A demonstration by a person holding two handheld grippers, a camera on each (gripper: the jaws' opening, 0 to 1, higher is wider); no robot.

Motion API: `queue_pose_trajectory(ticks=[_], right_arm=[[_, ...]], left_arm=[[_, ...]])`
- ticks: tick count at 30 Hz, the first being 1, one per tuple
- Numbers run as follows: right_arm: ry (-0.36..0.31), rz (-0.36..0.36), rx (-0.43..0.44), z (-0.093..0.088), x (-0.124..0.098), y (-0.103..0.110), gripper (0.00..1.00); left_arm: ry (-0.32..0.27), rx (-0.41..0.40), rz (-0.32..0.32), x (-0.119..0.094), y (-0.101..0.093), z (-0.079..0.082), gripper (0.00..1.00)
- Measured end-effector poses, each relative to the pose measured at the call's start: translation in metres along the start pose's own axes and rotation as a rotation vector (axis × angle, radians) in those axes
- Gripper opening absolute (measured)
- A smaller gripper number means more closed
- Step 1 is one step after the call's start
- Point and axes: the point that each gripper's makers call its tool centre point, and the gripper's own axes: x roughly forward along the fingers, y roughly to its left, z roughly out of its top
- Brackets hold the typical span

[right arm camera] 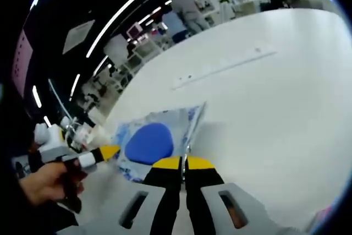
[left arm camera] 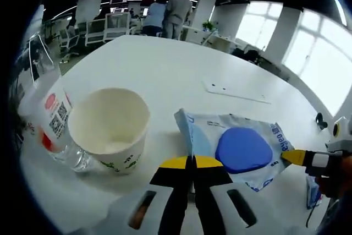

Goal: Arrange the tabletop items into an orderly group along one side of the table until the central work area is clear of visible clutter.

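Note:
A light blue and white plastic packet (left arm camera: 242,149) with a dark blue round patch hangs just over the white table (left arm camera: 165,70), stretched between both grippers. My left gripper (left arm camera: 191,160) is shut on its near left edge. From the right, my right gripper (left arm camera: 300,157) pinches the packet's far corner. In the right gripper view the same packet (right arm camera: 151,141) shows, with my right gripper (right arm camera: 183,162) shut on its edge and the left gripper (right arm camera: 104,152), held by a hand, at its other corner. A white paper cup (left arm camera: 110,130) stands left of the packet, beside a clear bottle (left arm camera: 52,116) with a red and white label.
A flat white strip (left arm camera: 236,92) lies on the table beyond the packet, also seen as the strip (right arm camera: 220,70) in the right gripper view. A small black object (left arm camera: 320,120) sits at the right table edge. Office chairs and standing people (left arm camera: 165,15) are at the far end.

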Motion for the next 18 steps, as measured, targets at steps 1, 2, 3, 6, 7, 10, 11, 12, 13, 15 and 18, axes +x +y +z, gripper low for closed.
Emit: queue_pose_trajectory(ticks=[1, 2, 3, 6, 7, 10, 11, 12, 13, 15, 18], right_arm=[[0.001, 0.000, 0.002, 0.000, 0.001, 0.000, 0.00], [0.000, 0.001, 0.004, 0.000, 0.002, 0.000, 0.00], [0.000, 0.002, 0.005, 0.001, 0.003, 0.000, 0.00], [0.002, 0.005, 0.004, 0.001, 0.005, 0.001, 0.00], [0.002, 0.006, 0.008, 0.001, 0.006, 0.000, 0.00], [0.006, 0.008, 0.014, 0.000, 0.008, 0.000, 0.00], [0.008, 0.008, 0.013, -0.001, 0.010, 0.000, 0.00], [0.010, 0.006, 0.013, -0.001, 0.010, -0.001, 0.00], [0.013, 0.006, 0.014, -0.002, 0.011, -0.001, 0.00], [0.018, 0.005, 0.012, -0.004, 0.013, -0.001, 0.00], [0.019, -0.001, 0.015, -0.005, 0.014, -0.002, 0.00]], left_arm=[[0.001, 0.002, 0.001, 0.000, 0.000, 0.000, 0.01], [0.003, 0.008, 0.004, 0.001, 0.001, 0.000, 0.01], [0.007, 0.012, 0.008, 0.002, 0.001, 0.000, 0.01], [0.008, 0.025, 0.015, 0.003, 0.002, 0.000, 0.01], [0.012, 0.027, 0.016, 0.004, 0.003, 0.000, 0.01], [0.017, 0.028, 0.021, 0.005, 0.005, -0.002, 0.01], [0.021, 0.036, 0.023, 0.005, 0.006, -0.003, 0.01], [0.025, 0.044, 0.022, 0.006, 0.006, -0.004, 0.01], [0.026, 0.048, 0.024, 0.006, 0.006, -0.004, 0.01], [0.026, 0.045, 0.028, 0.007, 0.007, -0.004, 0.01], [0.025, 0.050, 0.033, 0.007, 0.008, -0.004, 0.01]])
